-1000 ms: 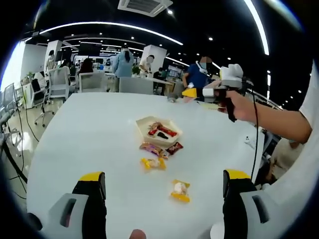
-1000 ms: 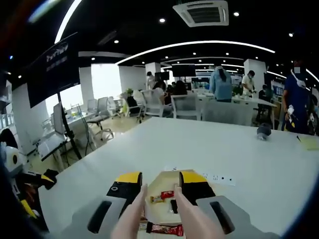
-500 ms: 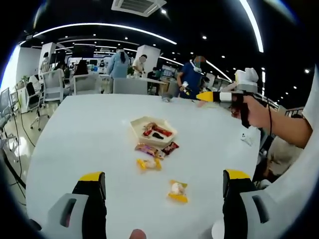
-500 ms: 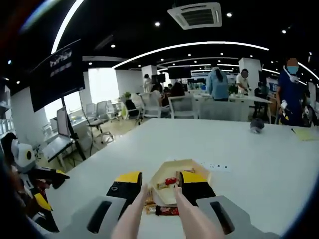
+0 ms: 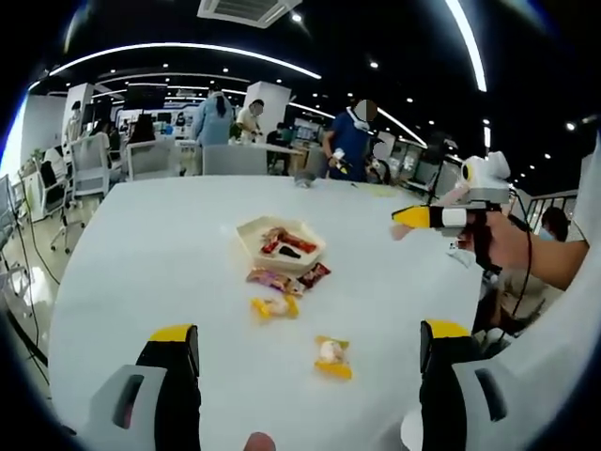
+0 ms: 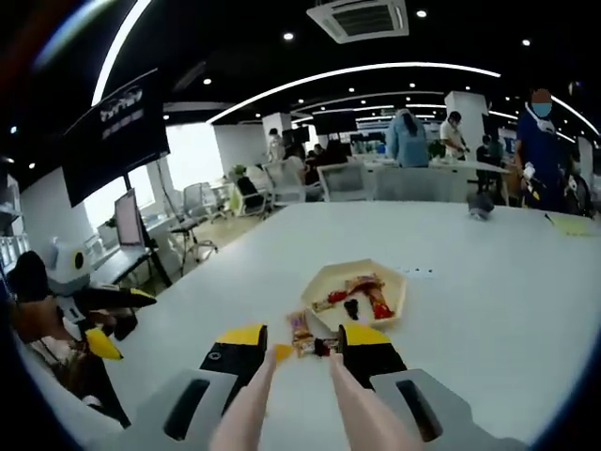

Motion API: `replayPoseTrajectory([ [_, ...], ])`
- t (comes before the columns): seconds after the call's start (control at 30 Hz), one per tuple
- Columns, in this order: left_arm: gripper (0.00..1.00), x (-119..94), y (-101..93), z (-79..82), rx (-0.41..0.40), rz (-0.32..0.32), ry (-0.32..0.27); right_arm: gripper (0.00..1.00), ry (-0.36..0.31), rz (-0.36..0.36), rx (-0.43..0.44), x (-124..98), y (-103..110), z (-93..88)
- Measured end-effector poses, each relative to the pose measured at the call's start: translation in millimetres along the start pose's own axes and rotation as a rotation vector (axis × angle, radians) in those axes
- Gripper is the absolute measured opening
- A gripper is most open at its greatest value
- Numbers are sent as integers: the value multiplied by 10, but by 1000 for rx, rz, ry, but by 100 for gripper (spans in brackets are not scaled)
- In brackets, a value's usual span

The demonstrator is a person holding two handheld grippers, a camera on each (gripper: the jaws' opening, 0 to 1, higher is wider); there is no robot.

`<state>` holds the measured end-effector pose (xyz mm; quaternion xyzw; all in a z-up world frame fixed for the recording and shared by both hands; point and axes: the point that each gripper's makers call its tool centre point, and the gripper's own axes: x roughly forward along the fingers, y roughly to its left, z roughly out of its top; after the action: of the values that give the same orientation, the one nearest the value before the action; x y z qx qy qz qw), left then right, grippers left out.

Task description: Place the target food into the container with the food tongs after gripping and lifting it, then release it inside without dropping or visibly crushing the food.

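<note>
A beige hexagonal container [image 5: 282, 246] holding a few wrapped snacks sits mid-table. Loose wrapped snacks lie in front of it: a pink one [image 5: 270, 279], a dark red one [image 5: 315, 274] and two yellow ones [image 5: 272, 306] [image 5: 332, 357]. My left gripper [image 5: 310, 334] stands wide open, short of the nearest yellow snack. My right gripper [image 6: 300, 335] is shut on pink food tongs [image 6: 268, 376], whose arms stand apart with nothing between them. It hovers short of the container [image 6: 387, 282] and the snacks [image 6: 302, 331]. In the left gripper view it [image 5: 413, 217] hangs at the right, above the table.
The white table [image 5: 141, 254] has free room all around the snacks. Its far edge faces office chairs, desks and several people standing. A hand holds the right gripper. My left gripper [image 6: 120, 319] shows at the left of the right gripper view, off the table's edge.
My right gripper has drawn back from over the container, moving right and lower in the left gripper view. The container now lies farther ahead of the tongs. The snacks have not moved.
</note>
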<state>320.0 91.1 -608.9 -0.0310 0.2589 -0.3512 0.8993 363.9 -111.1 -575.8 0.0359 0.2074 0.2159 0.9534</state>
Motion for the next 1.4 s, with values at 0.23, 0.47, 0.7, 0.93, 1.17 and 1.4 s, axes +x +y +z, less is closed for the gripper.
replayPoseTrajectory([
  [0.23, 98, 1, -30, -27, 14, -9, 14, 29, 5, 15, 31, -128, 54, -183],
  [0.47, 98, 20, -73, -43, 17, -13, 18, 30, 10, 50, 4, -164, 73, -221],
  [0.7, 98, 18, -83, -57, 12, -8, 20, 30, 11, 87, -46, -141, 66, -201],
  [0.93, 98, -8, -57, -75, 1, 2, 16, 30, 39, 123, -85, -56, 131, -255],
  [1.17, 98, -39, -15, -74, -6, 15, 14, 30, 65, 203, -149, 35, 223, -306],
  [1.4, 98, -78, -22, -100, -16, 27, 19, 30, 98, 282, -216, 128, 385, -388],
])
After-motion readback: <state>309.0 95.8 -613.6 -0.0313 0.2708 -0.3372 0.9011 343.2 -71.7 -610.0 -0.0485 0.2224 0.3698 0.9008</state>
